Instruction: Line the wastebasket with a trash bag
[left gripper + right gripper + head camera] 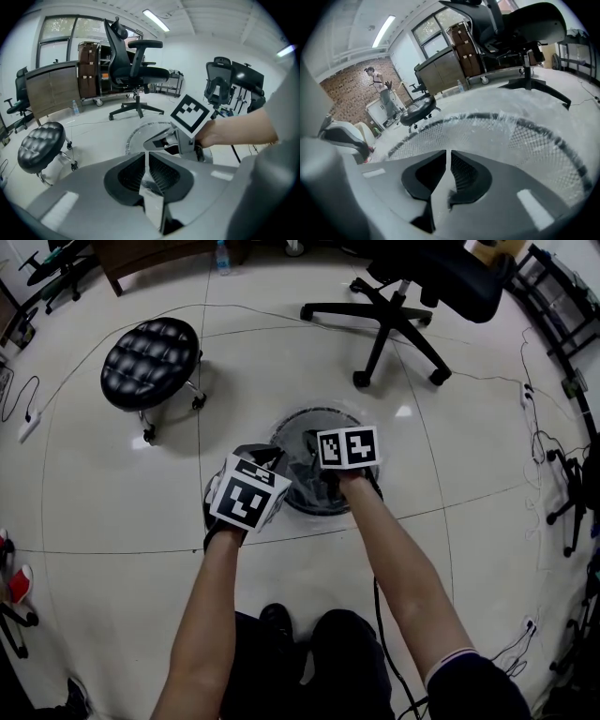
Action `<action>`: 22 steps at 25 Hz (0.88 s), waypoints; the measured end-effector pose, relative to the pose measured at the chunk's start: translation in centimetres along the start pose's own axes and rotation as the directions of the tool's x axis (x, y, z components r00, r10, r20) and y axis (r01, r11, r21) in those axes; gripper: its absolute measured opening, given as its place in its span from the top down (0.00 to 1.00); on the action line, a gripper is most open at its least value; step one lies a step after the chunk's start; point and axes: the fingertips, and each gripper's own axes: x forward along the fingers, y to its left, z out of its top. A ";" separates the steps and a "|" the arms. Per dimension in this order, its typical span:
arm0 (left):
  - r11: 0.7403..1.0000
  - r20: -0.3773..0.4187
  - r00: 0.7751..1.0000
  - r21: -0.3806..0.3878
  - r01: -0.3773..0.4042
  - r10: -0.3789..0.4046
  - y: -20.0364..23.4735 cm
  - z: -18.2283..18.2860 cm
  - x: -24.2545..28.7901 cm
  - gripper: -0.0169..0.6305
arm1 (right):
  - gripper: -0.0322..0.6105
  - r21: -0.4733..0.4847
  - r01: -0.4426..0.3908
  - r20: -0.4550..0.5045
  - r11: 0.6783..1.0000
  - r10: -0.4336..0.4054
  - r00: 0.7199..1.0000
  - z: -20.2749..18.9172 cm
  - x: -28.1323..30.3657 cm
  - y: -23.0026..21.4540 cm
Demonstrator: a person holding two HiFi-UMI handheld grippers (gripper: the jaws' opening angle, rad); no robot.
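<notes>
A round black mesh wastebasket (309, 415) stands on the white floor just ahead of the person's feet. A clear trash bag (487, 136) lies over its rim (525, 123) and down its inside. My left gripper (269, 457) is at the basket's near left edge. In the left gripper view its jaws (146, 157) are nearly together, with a thin strip of bag film pinched between them. My right gripper (314, 442) hovers over the basket's near side. Its jaws (449, 157) stand a hair apart with clear film between the pads. The left gripper view also shows the right gripper (161, 140).
A black padded stool (150, 362) on castors stands far left, a black office chair (403, 306) beyond the basket. Cables (525, 390) run over the floor at the right. A water bottle (222, 257) stands by a wooden desk at the back.
</notes>
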 end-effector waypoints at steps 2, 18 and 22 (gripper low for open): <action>1.000 -0.002 1.000 -0.001 -0.007 0.007 0.1 -0.1 -0.1 0.92 | 0.90 -0.004 -0.020 0.034 1.000 0.020 0.999 0.9 -1.1 0.5; 0.998 0.189 0.980 -0.016 -0.060 0.062 0.0 3.9 -4.3 0.96 | 0.95 -0.168 -0.010 0.352 0.986 0.070 0.933 3.8 -13.9 2.6; 0.999 0.262 0.964 0.000 -0.040 0.039 -1.7 5.4 -6.3 0.96 | 0.95 -0.237 -0.011 0.423 0.971 0.113 0.899 3.4 -17.5 5.2</action>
